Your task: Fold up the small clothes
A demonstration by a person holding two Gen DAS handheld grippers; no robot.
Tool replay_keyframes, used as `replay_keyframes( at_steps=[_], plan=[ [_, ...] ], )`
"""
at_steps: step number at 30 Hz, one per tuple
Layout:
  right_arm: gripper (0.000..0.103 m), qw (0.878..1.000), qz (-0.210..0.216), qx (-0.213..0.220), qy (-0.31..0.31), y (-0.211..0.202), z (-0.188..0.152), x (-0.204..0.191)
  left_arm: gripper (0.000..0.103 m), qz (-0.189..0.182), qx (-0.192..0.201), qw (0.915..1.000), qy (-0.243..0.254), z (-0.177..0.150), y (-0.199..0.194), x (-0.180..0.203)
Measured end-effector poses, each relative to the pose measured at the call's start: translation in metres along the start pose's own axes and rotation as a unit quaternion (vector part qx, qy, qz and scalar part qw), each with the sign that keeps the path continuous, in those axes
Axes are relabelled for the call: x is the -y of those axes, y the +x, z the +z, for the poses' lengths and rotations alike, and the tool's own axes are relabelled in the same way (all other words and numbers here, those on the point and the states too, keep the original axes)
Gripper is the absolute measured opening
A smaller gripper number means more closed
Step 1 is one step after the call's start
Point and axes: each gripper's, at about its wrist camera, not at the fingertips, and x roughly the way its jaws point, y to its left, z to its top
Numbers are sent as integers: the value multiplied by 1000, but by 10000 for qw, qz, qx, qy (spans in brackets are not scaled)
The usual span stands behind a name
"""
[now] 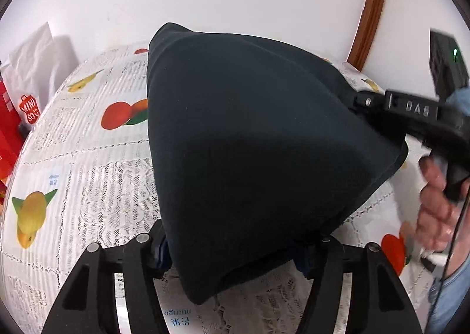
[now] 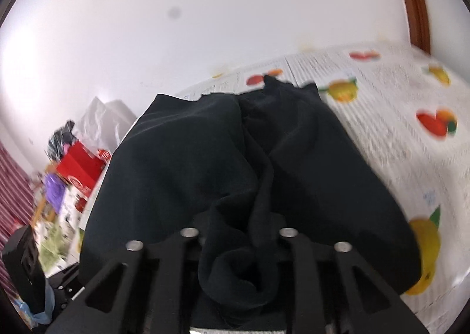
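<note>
White wall behind, and a worktop [image 1: 73,140] under a lace-and-fruit-print cloth, w/ red boxes [image 2: 79,166] and a white bag [image 1: 32,61] piled at its far left edge. You're mid-fold on the dark garment [image 1: 264,143]: it's lifted off the worktop and hangs tented between your two claws, lower edge drooping toward the cloth. Right claw [image 2: 238,249] is pinched nearly shut on a bunched wad of the fabric, w/ deep folds running away from the jaws; in the left view you can see it gripping the garment's right-hand edge, your right hand [image 1: 437,205] on the handle. Left claw [image 1: 235,251] stands about half open; the cloth drapes over and between the jaws, and its blue pads don't seem to press on it, so I'd say it has no hold. Next move, as I judge it: either re-close the left claw on a corner or pull it clear, then lay the held edge across and down flat w/o dragging. Fabric looks soft, matte, dark navy-to-black, thick enough to keep a rounded fold, wrinkled near the right grip, smooth across the broad panel.
</note>
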Motion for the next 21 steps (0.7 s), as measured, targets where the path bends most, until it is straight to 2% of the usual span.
replay_keyframes(
  at_steps=[3, 5, 6, 9, 12, 15, 18, 21],
  plan=[
    [11, 9983, -17, 366, -461, -17, 9, -6, 69, 89, -10, 10000, -28, 0, 0, -1],
    [10, 9953, -44, 798, -546, -38, 19, 1, 69, 157, -12, 9999, -15, 0, 0, 1],
    [10, 9933, -29, 1082, -401, -53, 24, 12, 69, 156, -13, 9999, -22, 0, 0, 1],
    [10, 9896, -343, 1386, 163, -74, 27, 48, 70, 131, -19, 9999, -39, 1, 2, 1],
    [10, 9945, -353, 886, 437, -64, 12, 81, 70, 171, -29, 9998, 3, 2, 3, 3],
    [13, 9969, -555, 436, 347, -48, -10, 91, 71, 145, -37, 9999, 1, 3, 6, 4],
    [14, 9970, -568, 425, 309, -55, -18, 89, 71, 159, -46, 9999, 6, 6, 8, 6],
    [22, 9950, -908, 400, -64, -60, -21, 80, 71, 115, -82, 9999, -16, 3, 5, 3]
  ],
)
